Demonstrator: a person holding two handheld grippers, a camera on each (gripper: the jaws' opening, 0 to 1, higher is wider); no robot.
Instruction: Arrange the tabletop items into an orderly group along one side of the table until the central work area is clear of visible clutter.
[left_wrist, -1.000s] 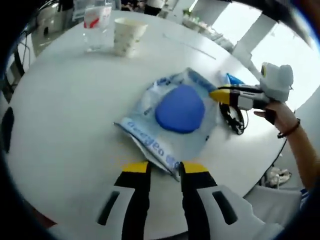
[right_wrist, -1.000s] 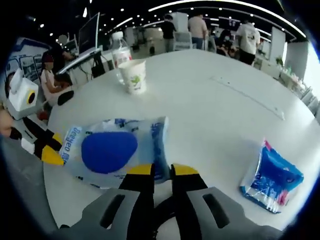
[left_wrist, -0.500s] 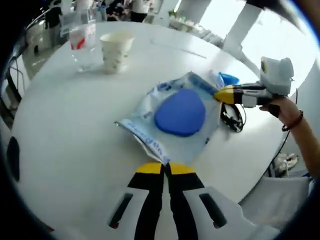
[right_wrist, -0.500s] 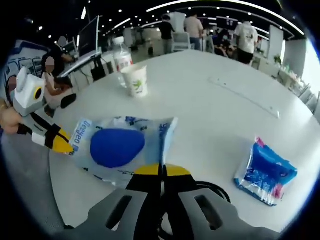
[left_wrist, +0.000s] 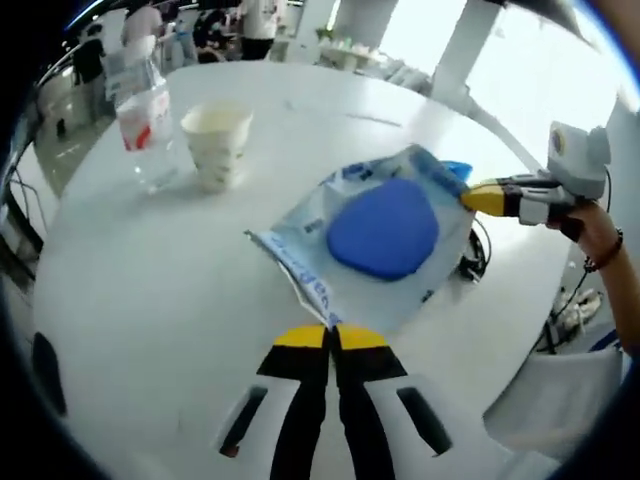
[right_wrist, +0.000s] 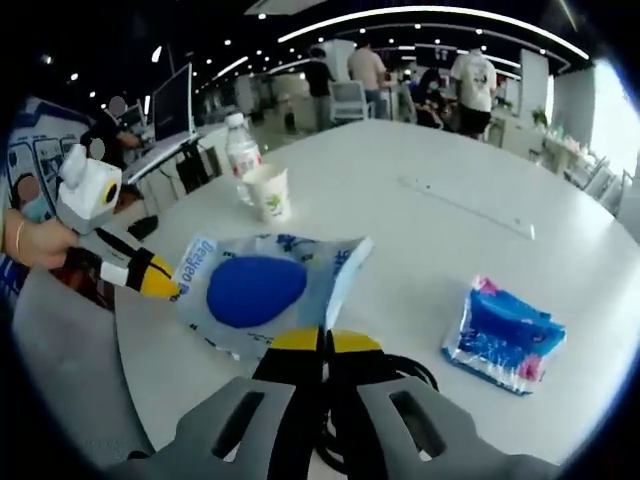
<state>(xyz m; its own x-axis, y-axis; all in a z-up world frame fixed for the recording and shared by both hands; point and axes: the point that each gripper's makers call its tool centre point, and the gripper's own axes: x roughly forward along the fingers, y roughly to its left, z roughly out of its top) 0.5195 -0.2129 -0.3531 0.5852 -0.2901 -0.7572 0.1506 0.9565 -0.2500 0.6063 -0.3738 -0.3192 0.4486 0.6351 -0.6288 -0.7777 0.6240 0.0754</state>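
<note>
Packet (left_wrist: 375, 235) with a blue pad inside is pinched at opposite edges by both pressed-together tongs, left (left_wrist: 331, 337) and right (right_wrist: 322, 341), above a white round surface (left_wrist: 150, 270) carrying one paper cup (left_wrist: 216, 141), one water bottle (left_wrist: 140, 112), one small blue pack (right_wrist: 505, 335) and one black cable (right_wrist: 405, 380).

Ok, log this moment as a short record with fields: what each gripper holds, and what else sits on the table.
left gripper: shut on one edge of the wipes pack
right gripper: shut on the opposite edge
pack state: held between both grippers
paper cup: upright, beside the water bottle
blue packet: lying on the table
black cable: near the right gripper
</note>
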